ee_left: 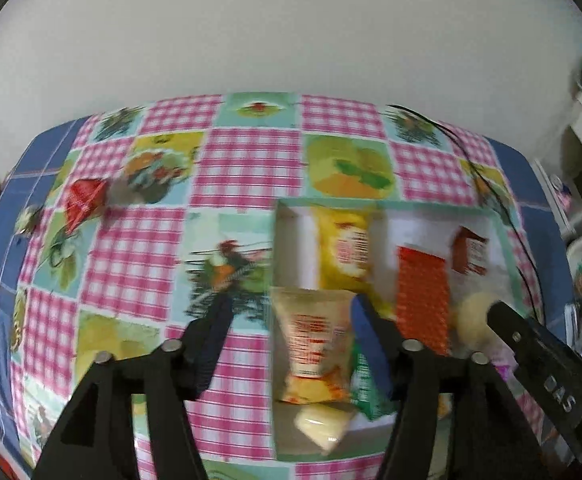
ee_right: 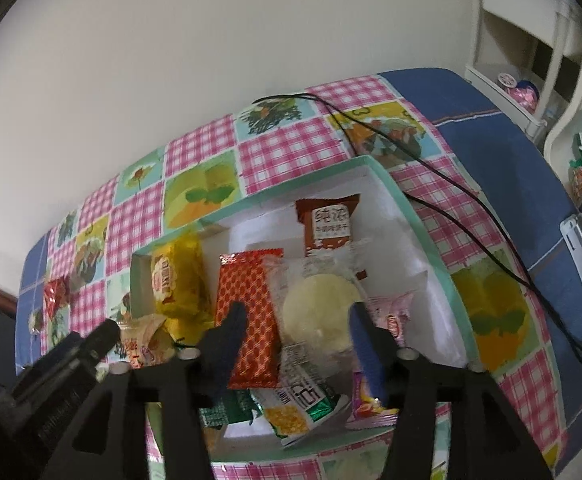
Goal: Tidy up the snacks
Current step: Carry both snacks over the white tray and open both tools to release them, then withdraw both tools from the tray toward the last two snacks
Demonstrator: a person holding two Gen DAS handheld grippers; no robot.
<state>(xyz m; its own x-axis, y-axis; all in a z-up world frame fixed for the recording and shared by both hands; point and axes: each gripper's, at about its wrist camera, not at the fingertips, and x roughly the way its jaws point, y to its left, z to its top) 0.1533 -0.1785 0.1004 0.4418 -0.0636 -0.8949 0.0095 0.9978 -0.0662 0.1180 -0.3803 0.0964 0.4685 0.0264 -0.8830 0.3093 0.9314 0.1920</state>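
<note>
mint-green cardboard forms the box on the checked tablecloth, its white inside holding most of the snacks: a yellow packet, an orange-red wrapper, a brown-and-white packet and a round pale cake in clear film. one red snack lies alone on the cloth, well apart from the box. the left gripper hangs over the box's left edge, fingers spread, nothing pinched. the right gripper is parted too, over the orange-red wrapper and cake, probably not touching either
</note>
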